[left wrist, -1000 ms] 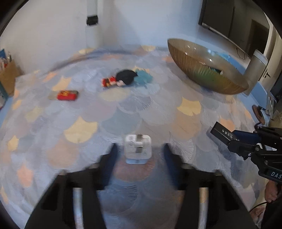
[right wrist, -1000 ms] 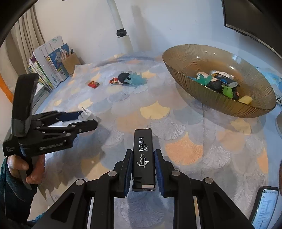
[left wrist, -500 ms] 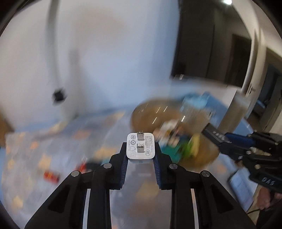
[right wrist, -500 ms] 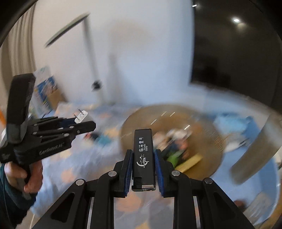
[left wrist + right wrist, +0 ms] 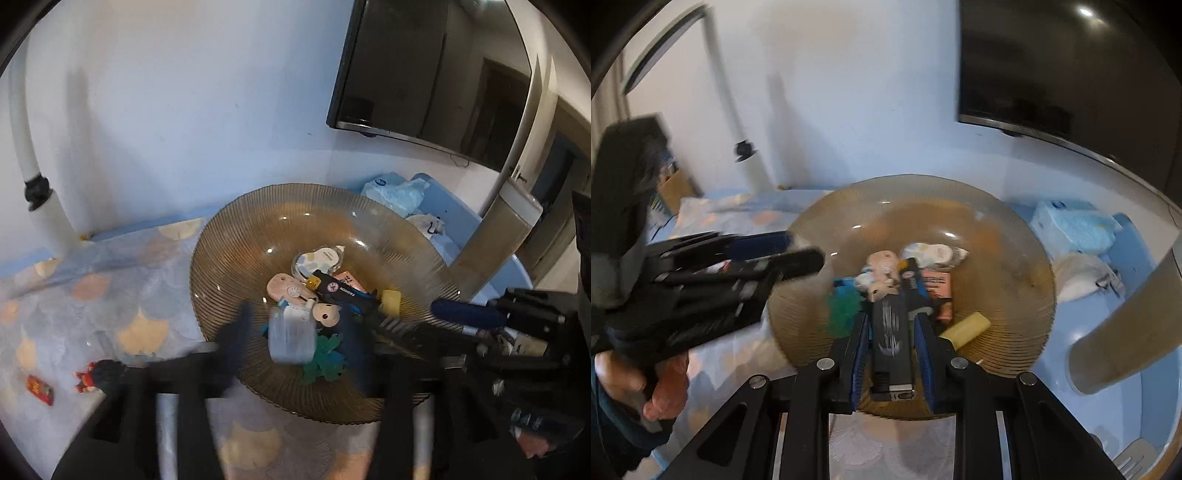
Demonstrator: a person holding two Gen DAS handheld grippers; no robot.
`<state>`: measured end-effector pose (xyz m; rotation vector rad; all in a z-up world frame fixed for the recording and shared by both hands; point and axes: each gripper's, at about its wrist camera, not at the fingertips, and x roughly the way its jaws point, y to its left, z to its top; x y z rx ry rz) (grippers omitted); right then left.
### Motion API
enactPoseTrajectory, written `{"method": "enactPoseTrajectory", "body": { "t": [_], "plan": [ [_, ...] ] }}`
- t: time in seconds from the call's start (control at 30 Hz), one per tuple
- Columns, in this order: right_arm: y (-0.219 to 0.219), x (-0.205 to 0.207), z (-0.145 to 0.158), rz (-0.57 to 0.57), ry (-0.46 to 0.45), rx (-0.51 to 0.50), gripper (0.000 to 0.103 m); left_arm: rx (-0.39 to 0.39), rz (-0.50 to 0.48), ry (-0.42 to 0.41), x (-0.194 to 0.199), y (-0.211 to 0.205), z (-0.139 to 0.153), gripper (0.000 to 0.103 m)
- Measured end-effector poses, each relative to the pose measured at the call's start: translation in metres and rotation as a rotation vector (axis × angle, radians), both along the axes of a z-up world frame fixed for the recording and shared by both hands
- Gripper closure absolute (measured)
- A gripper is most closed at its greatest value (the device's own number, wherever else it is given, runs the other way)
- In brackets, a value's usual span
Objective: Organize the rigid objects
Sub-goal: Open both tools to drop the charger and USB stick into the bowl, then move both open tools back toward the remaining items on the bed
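Note:
Both grippers hover over the ribbed amber glass bowl [image 5: 236,258] [image 5: 1015,354] holding several small items. My left gripper [image 5: 295,332] is open, its jaws wide apart and blurred; the white plug adapter [image 5: 291,338] is loose between them, blurred, above the bowl. My right gripper [image 5: 891,339] has its jaws slightly apart around the black stick-shaped device [image 5: 890,332], which is blurred with gaps on both sides. The right gripper also shows in the left wrist view [image 5: 461,314], and the left gripper in the right wrist view [image 5: 798,251].
On the patterned tablecloth [image 5: 110,295] lie a red toy car [image 5: 40,389] and a small black-haired figure [image 5: 101,373]. A white lamp pole [image 5: 40,206] stands behind. Blue tissue packs [image 5: 1075,225] and a tall grey cylinder [image 5: 498,240] sit right of the bowl.
Both grippers moved over the bowl and tipped downward. The left jaws opened wide and released the white adapter. The right jaws loosened around the black device.

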<state>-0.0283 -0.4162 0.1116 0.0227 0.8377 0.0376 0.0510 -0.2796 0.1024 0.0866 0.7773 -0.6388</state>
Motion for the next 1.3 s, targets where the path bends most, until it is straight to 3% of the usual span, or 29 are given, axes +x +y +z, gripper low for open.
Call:
{"method": "enactPoseTrajectory", "body": {
  "t": [0.07,0.17,0.27,0.4,0.53,0.67,0.87,0.97,1.1,1.3],
  "plan": [
    [-0.01,-0.003,0.007,-0.037,-0.013,0.042,0.068,-0.031,0.026,-0.06,-0.008,0.012,0.01,0.023],
    [-0.012,-0.015,0.022,-0.048,-0.053,0.074,0.068,-0.051,0.032,-0.087,-0.017,0.039,0.025,0.023],
    [0.01,-0.028,0.034,-0.009,-0.08,0.088,0.068,-0.049,0.096,-0.135,-0.032,0.077,0.035,0.023],
    [0.056,-0.039,0.038,0.081,-0.101,0.119,0.055,-0.057,0.209,-0.127,-0.046,0.134,0.032,0.023],
    [0.112,-0.046,0.021,0.185,-0.084,0.112,0.054,-0.056,0.328,-0.066,-0.05,0.19,0.012,0.023],
    [0.156,-0.043,-0.025,0.232,-0.018,0.13,0.051,-0.011,0.44,-0.019,-0.05,0.228,-0.028,0.023],
    [0.177,-0.036,-0.086,0.21,0.012,0.08,0.051,0.048,0.54,0.004,-0.053,0.257,-0.079,0.023],
    [0.169,-0.034,-0.101,0.181,0.027,0.09,0.05,0.036,0.567,-0.015,-0.055,0.261,-0.077,0.022],
    [0.165,-0.033,-0.102,0.167,0.024,0.096,0.044,0.066,0.561,-0.034,-0.057,0.255,-0.078,0.021],
    [0.171,-0.032,-0.103,0.171,0.034,0.064,0.043,0.108,0.547,-0.058,-0.06,0.247,-0.077,0.021]
  ]
}}
